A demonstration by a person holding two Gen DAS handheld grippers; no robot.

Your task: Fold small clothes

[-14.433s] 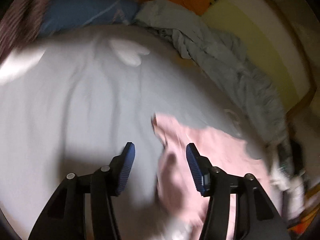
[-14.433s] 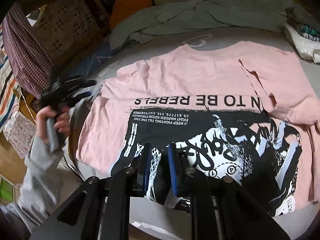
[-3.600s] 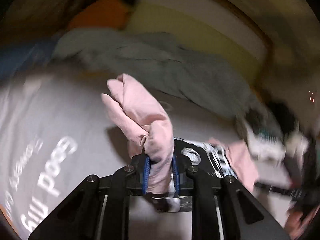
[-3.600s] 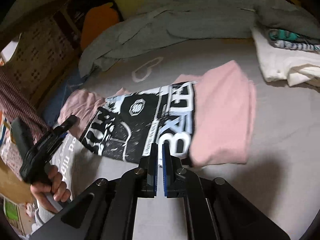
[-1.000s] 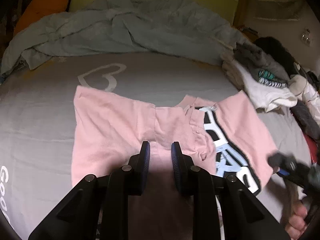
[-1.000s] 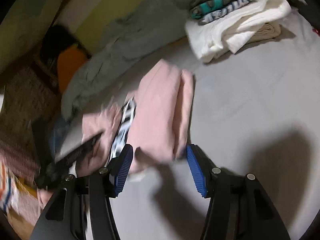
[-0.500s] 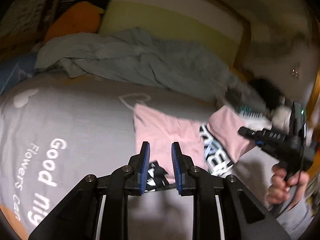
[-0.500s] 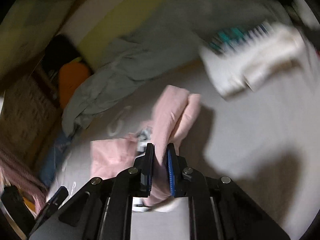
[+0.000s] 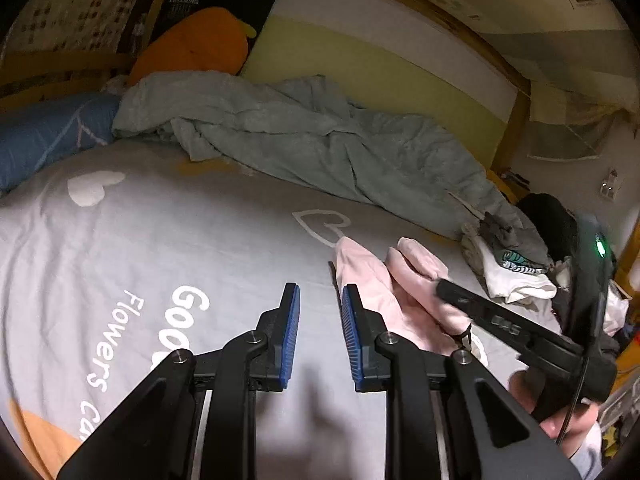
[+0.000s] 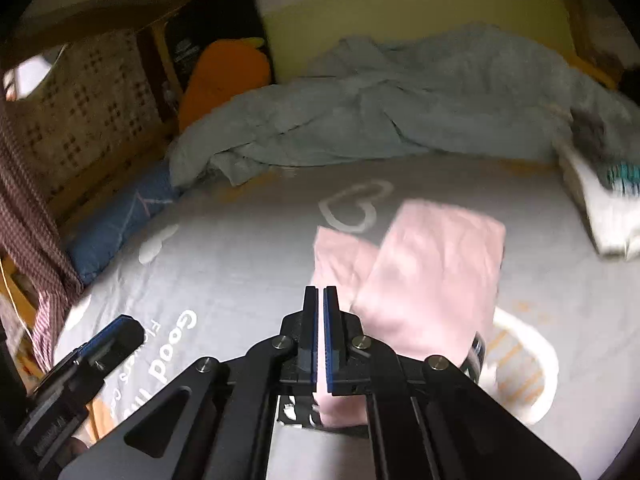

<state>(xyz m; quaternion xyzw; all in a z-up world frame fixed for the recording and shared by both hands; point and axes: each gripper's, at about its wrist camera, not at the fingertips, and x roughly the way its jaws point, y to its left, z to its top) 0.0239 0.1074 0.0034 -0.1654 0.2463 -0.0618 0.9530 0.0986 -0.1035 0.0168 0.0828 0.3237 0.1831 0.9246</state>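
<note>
Bed sheet (image 9: 120,248) is our folding table. The pink shirt (image 10: 436,264) sits just below its heart print (image 10: 354,205), and we pinch the shirt's edge in the right claw (image 10: 320,292) to fold it over. The left claw (image 9: 319,294) waits nearby, narrow and empty.

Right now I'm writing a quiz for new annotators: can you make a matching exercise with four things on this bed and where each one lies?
Things:
1. pink shirt
2. grey blanket
3. orange cushion
4. white folded clothes

Places:
A. bunched along the far side of the sheet
B. propped in the far left corner
C. stacked at the right edge
D. beside the heart outline

Pairs: 1-D, 2-A, 3-B, 4-C
</note>
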